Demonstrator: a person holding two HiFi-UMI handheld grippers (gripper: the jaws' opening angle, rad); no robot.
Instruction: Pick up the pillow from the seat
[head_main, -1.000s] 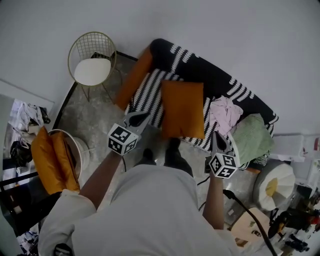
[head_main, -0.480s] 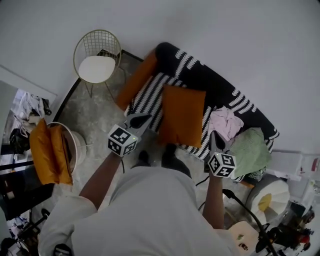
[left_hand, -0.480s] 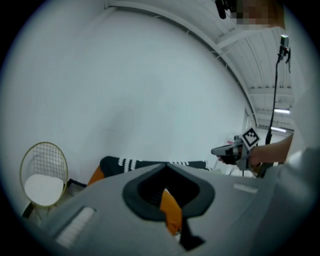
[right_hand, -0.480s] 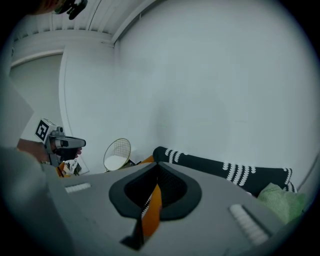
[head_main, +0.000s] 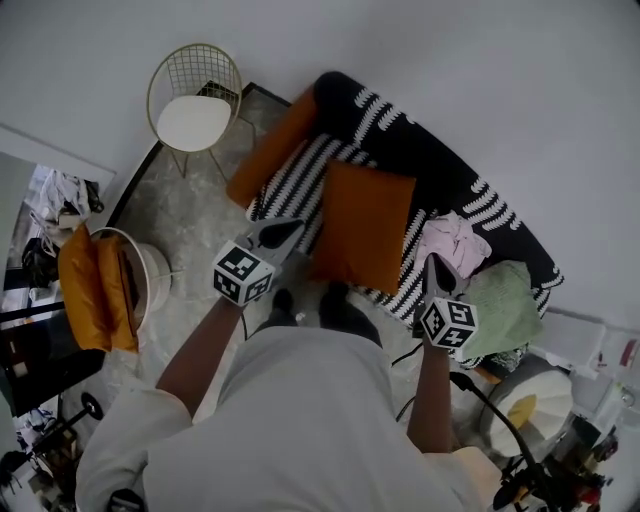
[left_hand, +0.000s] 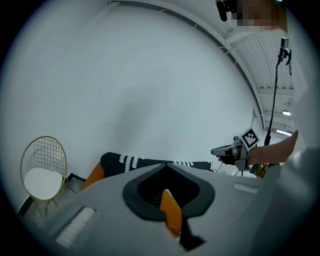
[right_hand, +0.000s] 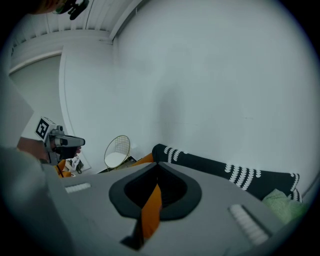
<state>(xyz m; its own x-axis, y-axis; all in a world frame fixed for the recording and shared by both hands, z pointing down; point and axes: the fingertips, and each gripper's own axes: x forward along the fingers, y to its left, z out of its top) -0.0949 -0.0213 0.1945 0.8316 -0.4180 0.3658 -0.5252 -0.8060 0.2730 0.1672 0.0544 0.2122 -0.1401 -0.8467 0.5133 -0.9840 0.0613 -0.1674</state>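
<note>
This looks like a living-room corner of a home, or a room dressed as one. A black-and-white striped sofa (head_main: 440, 165) with an orange pillow (head_main: 362, 225) and loose clothes (head_main: 452, 243) on its seat stands against a bare white wall (head_main: 450, 60), near a gold wire chair (head_main: 195, 95) on a grey marbled floor (head_main: 190, 220). Dark gear (head_main: 560, 478) clutters one edge, as in a recording space.

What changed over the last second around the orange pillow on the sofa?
Both claws moved closer to the sofa. The left claw now sits near the left edge of the orange pillow, the right claw by its lower right corner. Nothing was grasped or released. Both stay shut and empty, and the pillow still lies on the sofa.
</note>
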